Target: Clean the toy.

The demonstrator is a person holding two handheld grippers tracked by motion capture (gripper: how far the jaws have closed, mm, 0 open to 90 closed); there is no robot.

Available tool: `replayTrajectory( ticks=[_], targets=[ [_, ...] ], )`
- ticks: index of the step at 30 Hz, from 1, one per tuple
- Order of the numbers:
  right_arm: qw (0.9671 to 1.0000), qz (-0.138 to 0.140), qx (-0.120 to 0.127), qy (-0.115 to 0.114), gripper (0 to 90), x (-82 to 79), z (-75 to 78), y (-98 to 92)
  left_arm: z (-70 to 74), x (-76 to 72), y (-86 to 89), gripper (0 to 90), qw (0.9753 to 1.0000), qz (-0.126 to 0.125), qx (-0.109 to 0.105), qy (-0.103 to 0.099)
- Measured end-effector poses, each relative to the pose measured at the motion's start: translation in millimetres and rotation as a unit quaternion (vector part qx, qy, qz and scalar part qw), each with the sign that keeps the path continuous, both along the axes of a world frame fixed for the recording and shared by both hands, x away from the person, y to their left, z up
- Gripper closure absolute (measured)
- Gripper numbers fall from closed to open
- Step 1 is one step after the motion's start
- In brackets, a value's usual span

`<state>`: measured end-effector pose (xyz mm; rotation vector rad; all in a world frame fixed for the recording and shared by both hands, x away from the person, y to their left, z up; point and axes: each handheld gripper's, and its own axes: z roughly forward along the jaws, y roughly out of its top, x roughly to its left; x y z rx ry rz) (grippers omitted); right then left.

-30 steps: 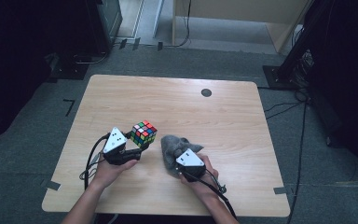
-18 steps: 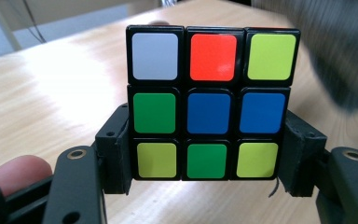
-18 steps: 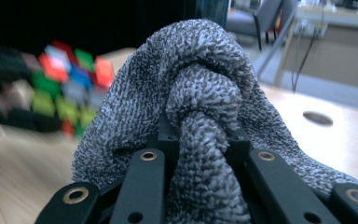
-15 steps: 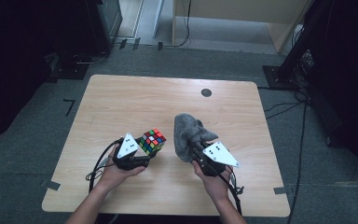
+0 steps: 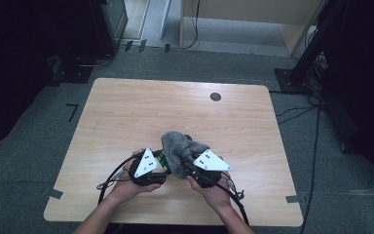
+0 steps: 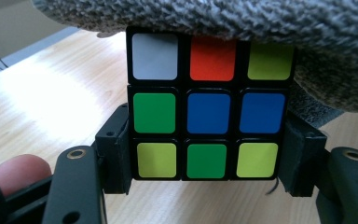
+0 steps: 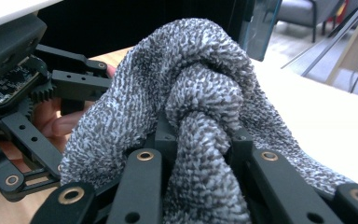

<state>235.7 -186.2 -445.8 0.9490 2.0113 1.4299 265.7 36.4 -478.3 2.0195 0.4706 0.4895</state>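
A Rubik's cube (image 6: 207, 107) with white, red, green, blue and yellow-green stickers sits between the jaws of my left gripper (image 6: 205, 161), which is shut on its lower sides. A grey knitted cloth (image 7: 200, 107) is bunched in my right gripper (image 7: 200, 140), shut on a fold of it. In the high view the cloth (image 5: 180, 148) drapes over the cube (image 5: 162, 160), with the left gripper (image 5: 161, 165) and the right gripper (image 5: 189, 163) close together near the table's front middle. The cloth (image 6: 261, 23) covers the cube's top edge.
The wooden table (image 5: 141, 112) has a small dark round spot (image 5: 215, 96) at the back right. Cables trail from both grippers toward the front edge. Dark equipment stands on the floor to the left and right of the table.
Both grippers have come together. The right gripper has brought the grey cloth leftward onto the cube, which the left gripper has lifted and moved right.
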Motion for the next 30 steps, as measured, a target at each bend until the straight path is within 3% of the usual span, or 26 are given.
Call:
replayTrajectory(
  ticks=[6,8,11,14,16,18,21,23,26,28,30],
  targets=[
    [0.9991,0.009,0.026,0.031,74.0,2.9,-0.9,-5.7,3.1,-5.8,1.2,34.5,0.9997,-0.002,0.007,-0.023],
    [0.9981,0.014,0.036,0.047,73.9,4.8,0.9,-8.9,5.8,-8.9,2.8,34.6,0.9992,-0.006,0.008,-0.039],
    [0.9972,0.011,0.042,0.06,73.9,7.1,4.4,-15.2,10.6,-13.7,8.0,34.6,0.9979,-0.023,-0.006,-0.061],
    [0.9972,-0.009,0.028,0.068,74.0,11.7,4.1,-18.4,13.7,-15.5,14.7,34.6,0.997,-0.034,-0.028,-0.063],
    [0.9971,-0.018,0.016,0.073,73.9,15.6,3.8,-19.0,14.4,-15.9,16.3,34.6,0.9969,-0.031,-0.029,-0.067],
    [0.9974,-0.025,0.015,0.065,73.9,15.9,6.1,-19.8,14.3,-14.9,17.7,34.6,0.9969,-0.031,-0.028,-0.066],
    [0.9981,-0.017,0.04,0.044,73.6,9.3,15.3,-21.4,13.7,-12.7,15.4,34.6,0.9973,-0.03,-0.02,-0.064],
    [0.9974,0.001,0.065,0.031,73.4,4.0,23.6,-20.0,13.6,-12.7,12.5,34.6,0.9976,-0.03,-0.015,-0.061],
    [0.9961,0.04,0.078,0.012,73.0,-6.6,33.9,-10.3,13.7,-14.0,8.9,34.6,0.9981,-0.027,-0.007,-0.055],
    [0.9957,0.064,0.066,0.007,72.8,-12.1,33.6,-1.4,15.2,-15.1,7.9,34.6,0.9982,-0.028,-0.011,-0.052],
    [0.9975,0.057,0.042,0.006,72.7,-13.3,27.6,5.1,16.3,-15.9,6.9,34.6,0.9984,-0.029,-0.01,-0.048]
  ],
)
